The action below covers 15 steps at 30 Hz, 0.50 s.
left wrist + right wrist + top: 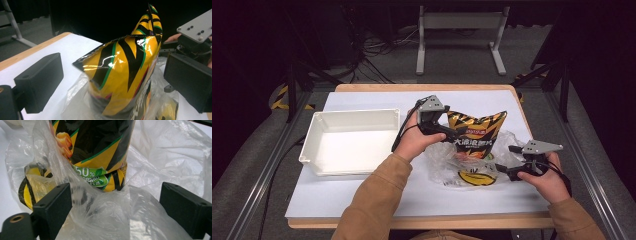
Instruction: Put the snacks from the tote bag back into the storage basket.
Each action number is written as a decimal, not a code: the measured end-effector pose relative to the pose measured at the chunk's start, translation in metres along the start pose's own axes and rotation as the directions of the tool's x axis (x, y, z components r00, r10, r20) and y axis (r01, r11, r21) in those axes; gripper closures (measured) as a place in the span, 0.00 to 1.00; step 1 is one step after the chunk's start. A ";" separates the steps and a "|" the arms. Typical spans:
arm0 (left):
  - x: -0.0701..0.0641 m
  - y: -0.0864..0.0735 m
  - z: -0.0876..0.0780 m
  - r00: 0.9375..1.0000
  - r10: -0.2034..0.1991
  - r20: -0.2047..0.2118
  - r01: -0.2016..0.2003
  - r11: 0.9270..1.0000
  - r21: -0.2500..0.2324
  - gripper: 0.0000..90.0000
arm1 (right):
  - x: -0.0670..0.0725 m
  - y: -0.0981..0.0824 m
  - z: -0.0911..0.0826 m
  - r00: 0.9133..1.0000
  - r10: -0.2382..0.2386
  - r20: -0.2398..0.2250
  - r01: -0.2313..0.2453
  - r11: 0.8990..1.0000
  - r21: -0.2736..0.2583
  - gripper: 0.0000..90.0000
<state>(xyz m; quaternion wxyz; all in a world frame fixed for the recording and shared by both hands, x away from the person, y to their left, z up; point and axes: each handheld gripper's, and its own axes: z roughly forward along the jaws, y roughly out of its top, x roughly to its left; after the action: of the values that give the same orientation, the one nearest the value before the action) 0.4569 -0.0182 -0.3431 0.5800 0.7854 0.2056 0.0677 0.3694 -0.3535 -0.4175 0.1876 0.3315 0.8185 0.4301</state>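
A yellow and black chip bag (476,136) stands upright with its lower part inside a crumpled clear plastic bag (443,167) at the table's right middle. My left gripper (451,133) is at the chip bag's upper left. In the left gripper view its jaws stand wide apart on either side of the chip bag's (122,72) sealed top, with gaps showing. My right gripper (502,169) is low at the plastic bag's right edge. Its jaws are wide apart with loose plastic film (112,215) bulging between them, and the chip bag's (100,150) bottom is just beyond.
A white empty bin (314,145) sits on the left of the white-covered table (362,195). A yellow and black round shape (31,188) lies under the film. The wooden table edge (422,221) runs along the front. Dark frames and cables stand beyond the table.
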 end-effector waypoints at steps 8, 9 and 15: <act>-0.004 0.000 0.015 1.000 0.019 0.022 -0.020 1.000 0.011 0.04 | 0.001 0.000 0.001 1.000 -0.002 -0.011 0.002 1.000 0.001 0.12; -0.004 -0.001 0.017 0.999 0.025 0.021 -0.025 1.000 0.015 0.04 | 0.001 0.000 0.001 1.000 -0.001 -0.013 0.001 1.000 -0.002 0.12; -0.006 -0.002 0.026 0.998 0.051 0.025 -0.052 0.998 0.041 0.17 | 0.001 0.000 -0.001 1.000 0.002 -0.020 -0.002 1.000 -0.007 0.12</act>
<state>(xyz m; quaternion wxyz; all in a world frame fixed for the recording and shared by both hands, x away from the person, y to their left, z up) 0.4596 -0.0431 -0.3523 0.5639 0.8032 0.1797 0.0688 0.3684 -0.3534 -0.4172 0.1801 0.3274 0.8186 0.4363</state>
